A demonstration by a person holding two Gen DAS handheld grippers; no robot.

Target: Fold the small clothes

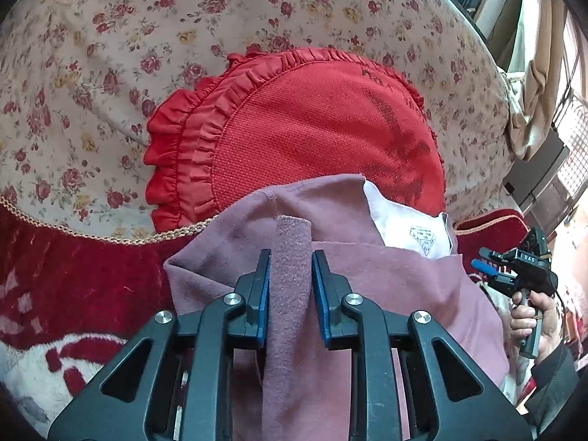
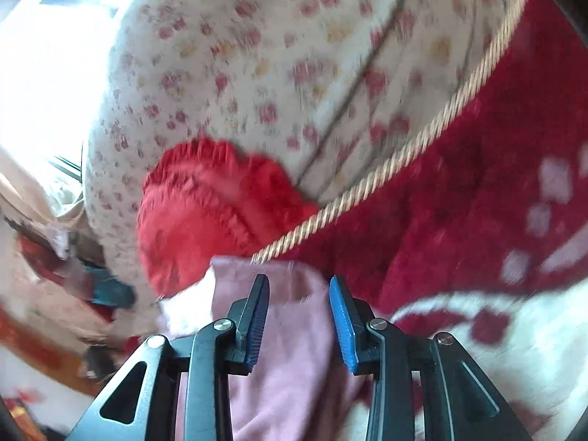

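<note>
Two claws, one in each of my hands, work a small mauve-pink fleece garment point(image 1: 404, 286) on a sofa. My left claw point(image 1: 291, 257) is clamped on a raised, rolled fold of that garment: the ridge of fleece runs straight up between the blue pads point(image 1: 263, 294) toward twelve o'clock, and both pads press against it. The rest of the cloth spreads beneath and out toward three o'clock, where its white lining with a small printed label point(image 1: 422, 237) is turned up.

Beyond the garment, at twelve o'clock in the left wrist view, lies a round red cushion with a ruffled edge point(image 1: 312, 128), propped against the cream sofa back printed with small red roses point(image 1: 110, 55). A dark red plush seat cover with white patches point(image 1: 73, 286), edged in twisted gold cord point(image 1: 110, 237), fills the eight o'clock side.

At four o'clock in that view my right hand point(image 1: 534, 316) holds the handle of the right claw point(image 2: 298, 283). The right wrist view is blurred, yet it shows those jaws standing apart, the garment lying under and between them, with neither pad pressing on it. There the red cushion sits at ten o'clock, and the gold cord climbs toward two o'clock.
</note>
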